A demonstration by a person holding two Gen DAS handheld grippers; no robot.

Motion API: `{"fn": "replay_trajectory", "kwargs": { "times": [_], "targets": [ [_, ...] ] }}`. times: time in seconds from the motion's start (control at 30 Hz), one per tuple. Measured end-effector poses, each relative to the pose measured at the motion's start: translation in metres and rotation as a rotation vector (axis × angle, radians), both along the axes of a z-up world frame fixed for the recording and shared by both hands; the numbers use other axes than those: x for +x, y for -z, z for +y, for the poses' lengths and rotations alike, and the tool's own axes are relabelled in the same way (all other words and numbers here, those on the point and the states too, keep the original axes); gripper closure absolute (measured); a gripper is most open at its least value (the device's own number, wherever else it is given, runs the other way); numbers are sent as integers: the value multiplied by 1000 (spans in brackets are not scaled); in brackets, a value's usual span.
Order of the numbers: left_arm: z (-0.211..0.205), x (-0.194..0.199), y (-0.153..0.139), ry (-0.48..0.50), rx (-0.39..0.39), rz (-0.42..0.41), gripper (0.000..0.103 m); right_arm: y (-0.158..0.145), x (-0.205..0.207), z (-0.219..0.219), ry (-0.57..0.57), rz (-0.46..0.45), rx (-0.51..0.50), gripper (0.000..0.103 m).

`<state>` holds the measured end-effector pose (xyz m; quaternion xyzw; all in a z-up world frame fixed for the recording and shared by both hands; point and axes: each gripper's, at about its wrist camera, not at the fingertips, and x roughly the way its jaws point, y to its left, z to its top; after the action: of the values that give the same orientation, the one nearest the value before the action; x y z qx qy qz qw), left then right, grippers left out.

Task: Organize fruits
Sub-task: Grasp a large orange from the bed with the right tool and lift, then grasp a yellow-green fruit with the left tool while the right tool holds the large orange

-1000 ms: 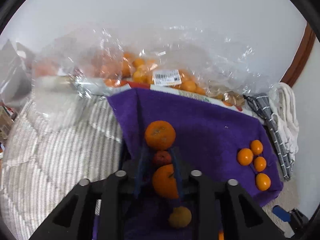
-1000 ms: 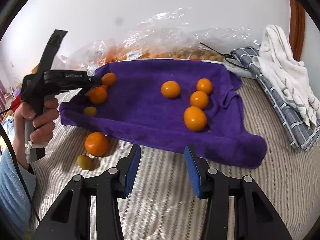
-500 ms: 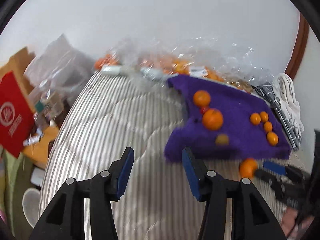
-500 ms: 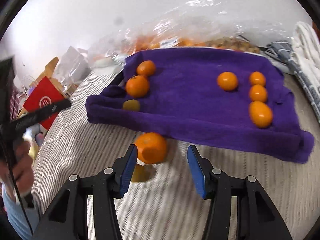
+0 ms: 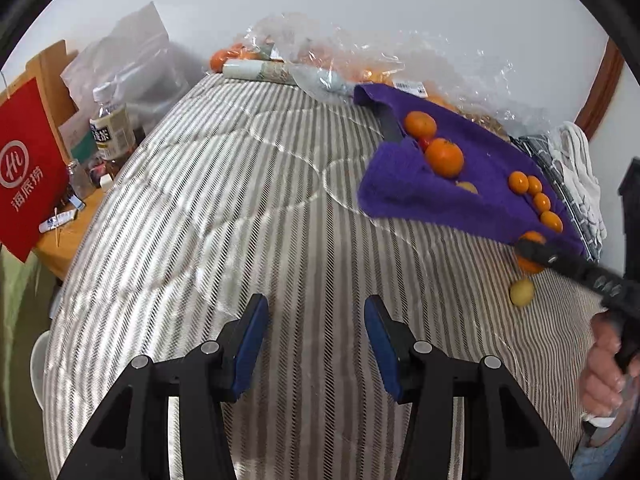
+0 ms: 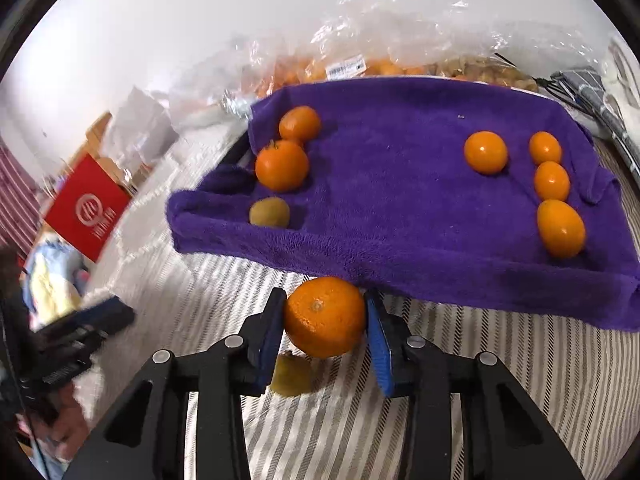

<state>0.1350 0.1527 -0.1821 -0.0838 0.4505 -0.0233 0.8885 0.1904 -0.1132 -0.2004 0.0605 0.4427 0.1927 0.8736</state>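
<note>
Pinching a large round orange mandarin [image 6: 325,316] between its blue pads, the right tool [image 6: 325,320] has just been closing its jaws, and both pads now touch the fruit's sides. The mandarin sits on the grey-and-white striped quilted bed cover [image 6: 480,380], just at the near edge of the purple terry towel [image 6: 400,184]. Right behind it, partly hidden under the tool's left finger, lies a small yellow-green fruit [image 6: 291,378], also on the bed cover. On the towel's left part rest two more orange mandarins [image 6: 282,165], touching each other, with a dull yellow-green round fruit [image 6: 269,212] just beside them nearer the edge. On the towel's right part are four smaller glossy orange fruits [image 6: 552,181]: three in a line and one apart to their left. Behind the towel lie crumpled clear plastic bags of orange fruit [image 6: 360,68]. The left tool [image 5: 315,340] hovers over bare striped bed cover, well apart from the towel, its blue pads spread with nothing between them; its jaws opened a moment ago. In the left wrist view the right tool appears at the far right, held by a hand [image 5: 604,376], with the mandarin partly hidden behind its black fingers.
</note>
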Motion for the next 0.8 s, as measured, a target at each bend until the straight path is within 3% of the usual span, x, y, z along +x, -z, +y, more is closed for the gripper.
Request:
{"fn": "replay_trajectory", "kwargs": {
  "times": [0.23,0.37,0.53,0.8],
  "targets": [
    [-16,-8,2,-11,79,-14,55,-28,-28,-51,69,-94,15,64],
    [-35,-12,-2,59,24,14,54,-31,-48,-90,124,-121,-12,64],
    [-79,-12,-10,153,21,17,54,-24,-63,-126,187,-141,-97,64],
    [-133,-4,0,214,67,16,54,-4,-82,-153,216,-137,-78,64]
  ]
}}
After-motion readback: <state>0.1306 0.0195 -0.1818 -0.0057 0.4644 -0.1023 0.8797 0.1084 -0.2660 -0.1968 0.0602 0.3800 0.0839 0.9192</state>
